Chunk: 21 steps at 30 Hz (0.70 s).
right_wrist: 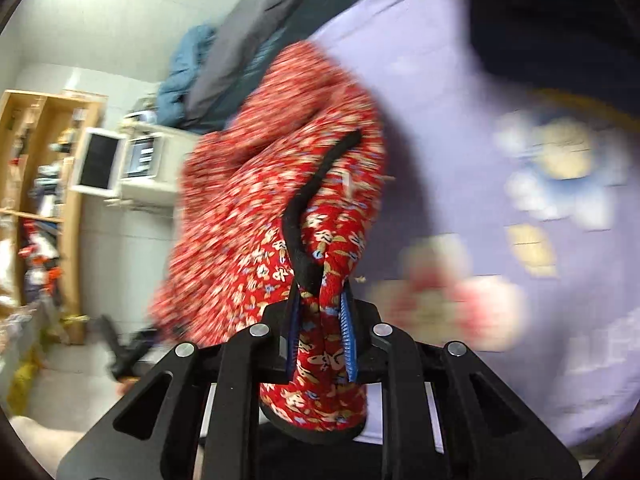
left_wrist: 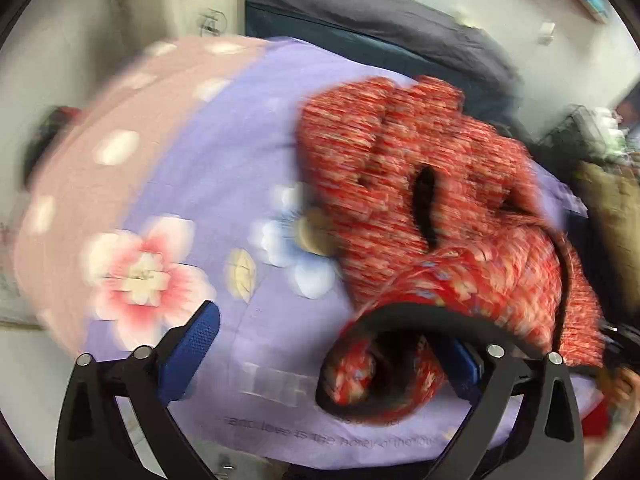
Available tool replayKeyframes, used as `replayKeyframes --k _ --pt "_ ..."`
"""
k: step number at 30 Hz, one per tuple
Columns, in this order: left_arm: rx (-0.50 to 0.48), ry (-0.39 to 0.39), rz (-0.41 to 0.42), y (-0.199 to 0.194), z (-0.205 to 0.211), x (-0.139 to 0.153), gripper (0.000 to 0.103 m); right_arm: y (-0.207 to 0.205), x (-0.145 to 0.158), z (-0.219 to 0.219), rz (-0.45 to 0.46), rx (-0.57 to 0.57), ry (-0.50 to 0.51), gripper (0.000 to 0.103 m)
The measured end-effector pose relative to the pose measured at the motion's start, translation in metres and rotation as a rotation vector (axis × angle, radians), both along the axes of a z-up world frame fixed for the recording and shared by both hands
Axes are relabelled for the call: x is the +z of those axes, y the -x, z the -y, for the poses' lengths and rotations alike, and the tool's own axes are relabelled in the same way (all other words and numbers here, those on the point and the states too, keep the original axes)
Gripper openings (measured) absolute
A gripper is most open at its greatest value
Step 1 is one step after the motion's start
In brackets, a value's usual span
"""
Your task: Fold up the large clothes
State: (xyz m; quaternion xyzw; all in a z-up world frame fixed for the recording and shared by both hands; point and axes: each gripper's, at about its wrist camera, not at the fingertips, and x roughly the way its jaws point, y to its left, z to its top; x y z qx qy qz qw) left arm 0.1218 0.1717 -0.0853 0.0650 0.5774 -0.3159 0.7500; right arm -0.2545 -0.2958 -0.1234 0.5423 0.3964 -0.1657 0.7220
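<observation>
1. At the far left of the left wrist view, a pink band with white spots is seen along the edge of a lavender bedsheet (left_wrist: 224,128), which is printed with large flowers and a line of lettering.
2. The left gripper (left_wrist: 324,356) is held low over this sheet, its fingers spread wide apart; one blue pad (left_wrist: 192,344) stands free above the sheet, touching nothing.
3. The other blue pad (left_wrist: 466,360) is partly hidden by a black-trimmed edge of the red floral garment (left_wrist: 404,168), which is draped over that side; whether the cloth is pressed by it cannot be told.
4. The garment is spread in a rumpled heap on the right half of the sheet, with a dark slit showing in its folds.
5. Behind the sheet, a dark grey blanket (left_wrist: 384,12) is seen.
6. In the right wrist view, a wooden shelf (right_wrist: 44,152) filled with small items is seen at the left.
7. The right gripper (right_wrist: 320,332) is closed on a bunched fold of the same garment (right_wrist: 256,200), the cloth and its black trim (right_wrist: 308,208) being pinched between the blue pads (right_wrist: 347,332).
8. From this grip the garment is stretched away, blurred, and lifted above the sheet (right_wrist: 432,92) at the right.
</observation>
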Motion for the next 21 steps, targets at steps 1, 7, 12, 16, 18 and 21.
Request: replayKeyframes --k 1,7,12,16,18,21 --pt "-0.038 0.027 -0.048 0.003 0.002 -0.003 0.098 0.013 -0.003 0.009 -0.034 -0.015 0.009 0.018" --pt "-0.435 0.126 -0.212 0.064 0.028 0.004 0.096 0.014 -0.023 0.019 -0.230 0.040 0.135 0.018" --pt "-0.767 0.029 -0.174 0.119 0.022 0.010 0.096 -0.023 -0.037 0.014 -0.646 0.251 0.415 0.019" --pt "-0.753 -0.001 -0.225 0.108 0.002 0.001 0.096 -0.025 -0.021 0.019 -0.612 0.126 0.375 0.019" --pt "-0.670 -0.001 -0.233 0.090 -0.004 -0.007 0.096 -0.037 -0.007 0.011 -0.568 0.140 0.408 0.019" --pt "-0.458 0.008 -0.220 0.057 -0.005 -0.023 0.096 -0.070 0.007 -0.012 -0.490 0.227 0.453 0.039"
